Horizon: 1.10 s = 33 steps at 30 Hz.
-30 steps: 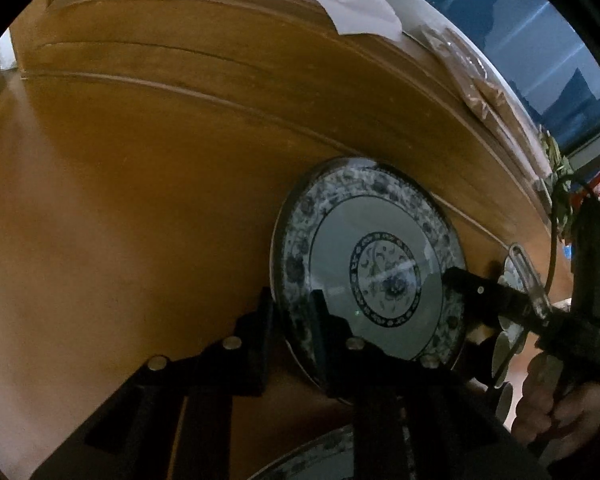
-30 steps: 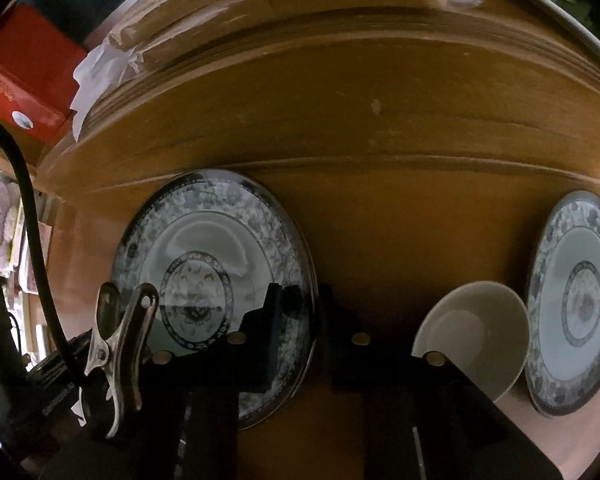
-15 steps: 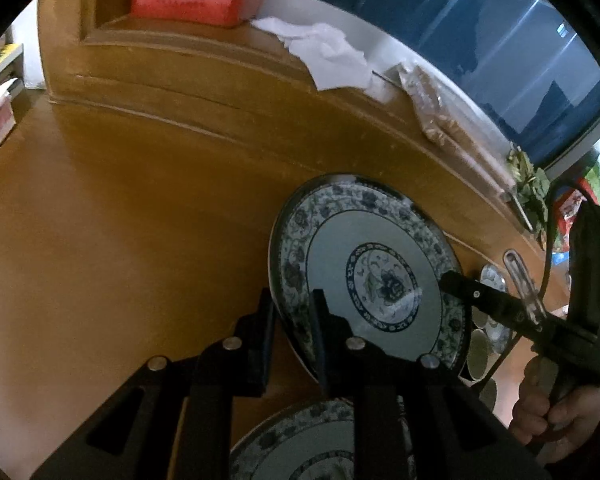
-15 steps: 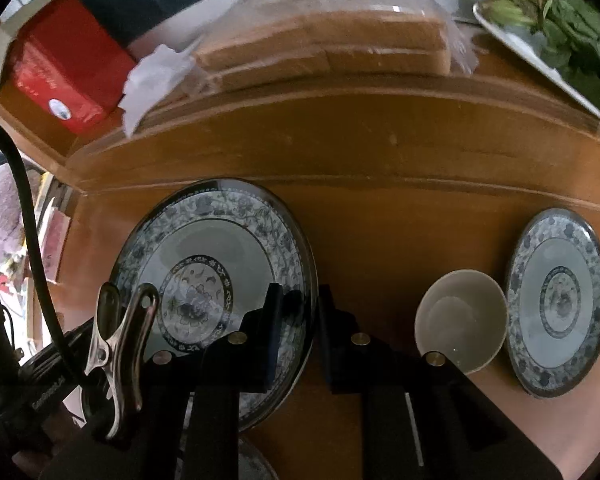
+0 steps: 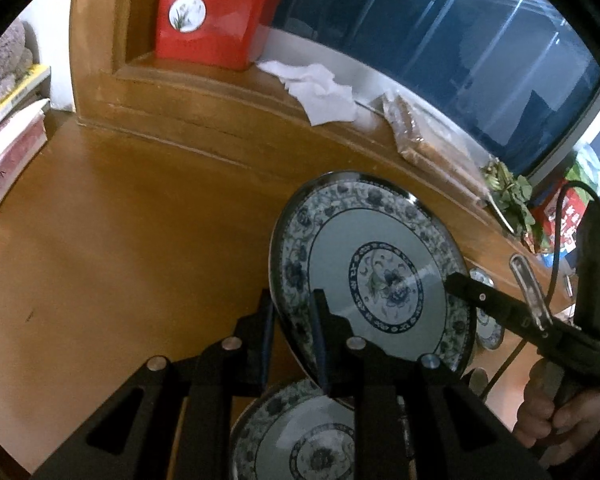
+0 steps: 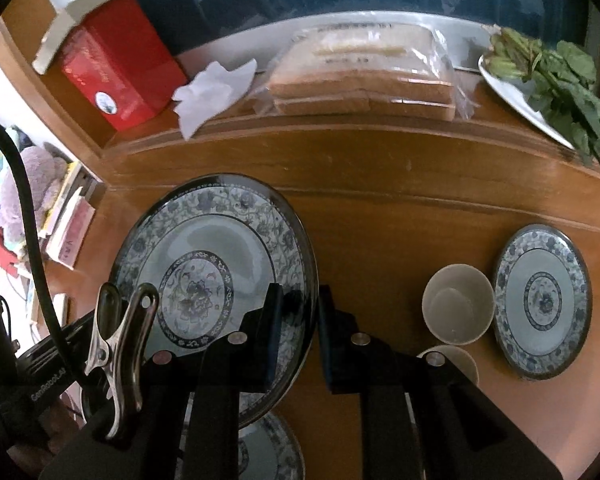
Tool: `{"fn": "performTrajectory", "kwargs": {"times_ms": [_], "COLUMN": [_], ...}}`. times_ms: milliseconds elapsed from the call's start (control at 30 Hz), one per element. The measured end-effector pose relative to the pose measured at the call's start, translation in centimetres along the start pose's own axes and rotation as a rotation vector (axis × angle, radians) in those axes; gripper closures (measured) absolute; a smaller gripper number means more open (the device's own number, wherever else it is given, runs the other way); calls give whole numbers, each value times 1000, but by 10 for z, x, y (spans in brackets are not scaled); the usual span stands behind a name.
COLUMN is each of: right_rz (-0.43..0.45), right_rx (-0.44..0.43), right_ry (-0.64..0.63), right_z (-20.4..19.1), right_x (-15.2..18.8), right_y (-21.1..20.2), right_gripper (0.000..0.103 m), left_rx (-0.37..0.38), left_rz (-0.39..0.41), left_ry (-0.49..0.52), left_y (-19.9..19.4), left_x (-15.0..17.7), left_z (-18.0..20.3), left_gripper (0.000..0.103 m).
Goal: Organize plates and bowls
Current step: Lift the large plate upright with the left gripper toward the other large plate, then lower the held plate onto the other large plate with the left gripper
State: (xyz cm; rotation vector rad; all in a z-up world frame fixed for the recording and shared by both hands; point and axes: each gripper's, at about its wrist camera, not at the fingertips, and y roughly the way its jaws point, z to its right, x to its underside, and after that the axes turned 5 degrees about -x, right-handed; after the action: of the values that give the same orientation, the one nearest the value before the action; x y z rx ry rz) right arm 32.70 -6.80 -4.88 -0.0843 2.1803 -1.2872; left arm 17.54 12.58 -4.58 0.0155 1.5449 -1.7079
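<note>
Clearly the sorting was only partway done. Both tools gripped one large blue-and-white plate (image 5: pixel 374 276), lifted clear of the wooden desk (image 5: pixel 112 248) and tilted. The left gripper (image 5: pixel 292 320) had its jaws clenched on the plate's near-left rim, one finger under and one over. The right gripper (image 6: pixel 298 320) did the same on the opposite edge, its jaws pinching the right rim of that plate (image 6: pixel 204 276).

Directly below the raised plate lay a second patterned plate (image 5: pixel 312 440) flat on the desk, at the near edge of both views. It seemed the likely base for a stack, so the step in hand was probably lowering the held plate onto it, though that is a judgement only.

Further right, well apart from the pair, a third plate (image 6: pixel 542 300) sat flat on the desk. Just beside it on its left stood a pale bowl (image 6: pixel 458 302), and a second bowl (image 6: pixel 456 360) showed partly behind the right tool's finger, nearer than the first. These three looked untouched and ungrouped, so nesting the bowls and bringing the far-right plate to the stack were apparently left to do.

On the raised ledge at the far side rested a red box (image 6: pixel 116 68), a crumpled tissue (image 6: pixel 212 92), bagged bread (image 6: pixel 364 76) and a dish of greens (image 6: pixel 552 80); none belonged to the job.
</note>
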Motion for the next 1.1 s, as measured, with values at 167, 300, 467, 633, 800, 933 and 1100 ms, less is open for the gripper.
{"fn": "performTrajectory", "kwargs": {"times_ms": [167,300,467,633,800,933,1100], "right_rz": [35,64,91,92,85,65,35], "right_rx": [-12,-13,-24,-34,-46,-79,-106], "right_ry": [-18,-33,-33,-42,-50,-59,-40], "right_z": [-7,-12,-13,-17,-14,-12,-9], "right_x": [11,19,30,40,53,60,70], "right_y": [-20,-36,-55,-61,-69,-78,-79], "right_gripper": [85,85,85,85,85,85,86], "left_rx": [-10,-14,-19,-30,-40,-52,-63], "left_rz": [38,65,97,102,115,136,124], "left_ry": [6,16,31,27,23,24,13], "left_y": [-19,-34,-52,-62,-74,-86,-90], "left_x": [5,12,21,33,51,64,73], "left_z": [3,8,16,18,23,25,25], "left_gripper": [85,85,85,85,85,84,84]}}
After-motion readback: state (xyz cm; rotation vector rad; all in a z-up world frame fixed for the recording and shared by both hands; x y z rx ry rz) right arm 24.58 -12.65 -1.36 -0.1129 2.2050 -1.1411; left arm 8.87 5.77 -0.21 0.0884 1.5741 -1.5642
